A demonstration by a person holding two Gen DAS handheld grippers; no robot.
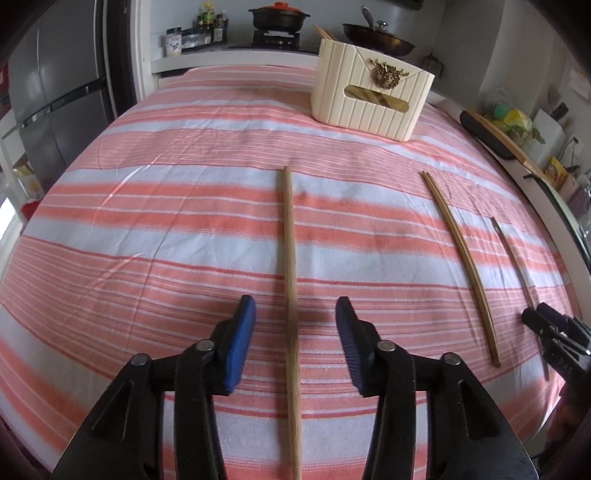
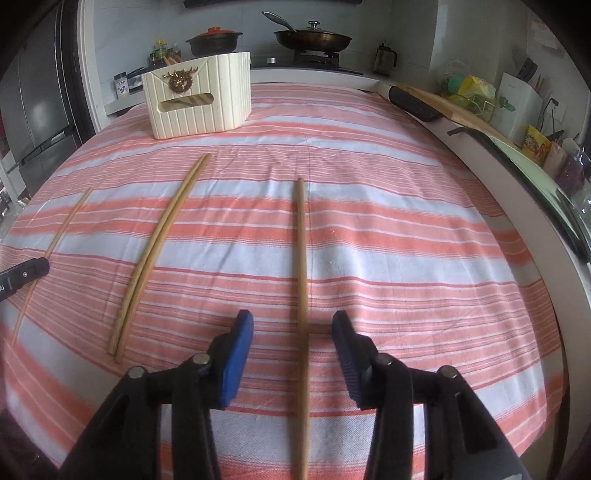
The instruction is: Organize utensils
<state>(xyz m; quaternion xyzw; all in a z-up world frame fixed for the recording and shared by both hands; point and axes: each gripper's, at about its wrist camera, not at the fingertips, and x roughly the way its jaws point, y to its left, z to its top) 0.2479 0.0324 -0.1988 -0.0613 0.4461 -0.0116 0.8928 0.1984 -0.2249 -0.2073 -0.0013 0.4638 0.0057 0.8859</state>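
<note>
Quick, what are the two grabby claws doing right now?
Left gripper: open, straddling a single chopstick, holding nothing.
Right gripper: open, straddling another chopstick, holding nothing.

Four wooden chopsticks lie flat before the cream holder (image 1: 369, 99): a single (image 1: 290, 295), a touching pair (image 1: 461, 254), another single (image 1: 513, 254). More chopsticks (image 1: 324, 32) stand tilted inside the holder.
</note>
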